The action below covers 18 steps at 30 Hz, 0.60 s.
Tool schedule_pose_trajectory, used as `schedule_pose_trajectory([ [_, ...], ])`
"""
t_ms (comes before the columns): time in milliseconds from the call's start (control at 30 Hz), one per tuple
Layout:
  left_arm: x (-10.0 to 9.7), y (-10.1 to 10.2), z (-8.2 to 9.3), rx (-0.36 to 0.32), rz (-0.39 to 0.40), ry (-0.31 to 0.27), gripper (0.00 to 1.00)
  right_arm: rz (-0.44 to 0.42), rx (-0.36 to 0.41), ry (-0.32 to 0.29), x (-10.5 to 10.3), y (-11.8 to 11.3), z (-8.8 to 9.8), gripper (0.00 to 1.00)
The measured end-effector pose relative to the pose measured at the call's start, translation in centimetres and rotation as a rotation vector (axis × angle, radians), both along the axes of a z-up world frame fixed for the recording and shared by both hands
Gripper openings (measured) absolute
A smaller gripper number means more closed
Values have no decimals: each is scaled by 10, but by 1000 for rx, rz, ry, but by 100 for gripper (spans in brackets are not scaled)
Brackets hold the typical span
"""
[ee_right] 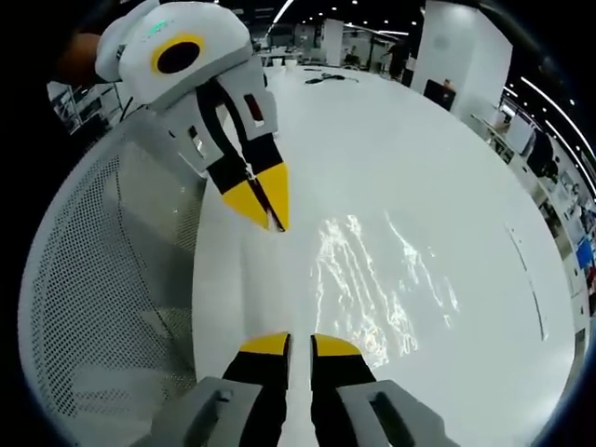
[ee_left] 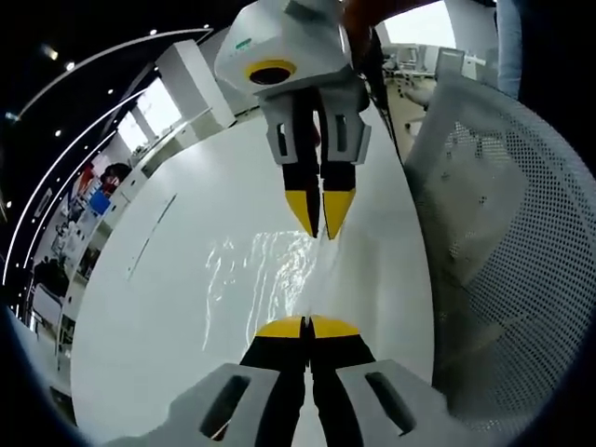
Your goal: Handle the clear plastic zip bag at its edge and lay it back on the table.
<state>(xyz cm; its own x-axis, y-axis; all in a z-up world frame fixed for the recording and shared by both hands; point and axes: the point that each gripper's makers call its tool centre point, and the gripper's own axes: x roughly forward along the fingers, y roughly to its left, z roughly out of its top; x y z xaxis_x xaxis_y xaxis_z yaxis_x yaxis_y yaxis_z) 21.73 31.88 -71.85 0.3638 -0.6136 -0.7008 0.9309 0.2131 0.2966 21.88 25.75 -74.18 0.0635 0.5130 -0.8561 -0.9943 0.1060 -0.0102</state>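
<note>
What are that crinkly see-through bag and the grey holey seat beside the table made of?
The zip bag looks like thin clear plastic film: glossy wrinkle glints, white table showing through. The chair seems grey woven mesh: fine regular holes. Fabric or plastic is unclear.

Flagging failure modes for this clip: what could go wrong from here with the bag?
1. Both tools, left and right, pinch the same edge of the clear zip bag; pulling apart could stretch or tear it.
2. That edge lies near the white table edge by the mesh chair; an uneven release might let it slide off.
3. The film is glossy and thin, so it may slip.
</note>
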Motion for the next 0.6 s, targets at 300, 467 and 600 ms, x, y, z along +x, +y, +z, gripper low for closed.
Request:
schedule_pose_trajectory([
  [300, -2, 1, -3, 15, -6, 6, 0, -9, -15, 8, -3, 2, 3, 0],
  [467, -1, 2, -4, 27, -2, 2, 4, -12, -36, 12, -4, 1, 3, 0],
  [600, -1, 5, -4, 29, 5, 3, 16, -23, -53, 19, -3, -1, 0, 0],
])
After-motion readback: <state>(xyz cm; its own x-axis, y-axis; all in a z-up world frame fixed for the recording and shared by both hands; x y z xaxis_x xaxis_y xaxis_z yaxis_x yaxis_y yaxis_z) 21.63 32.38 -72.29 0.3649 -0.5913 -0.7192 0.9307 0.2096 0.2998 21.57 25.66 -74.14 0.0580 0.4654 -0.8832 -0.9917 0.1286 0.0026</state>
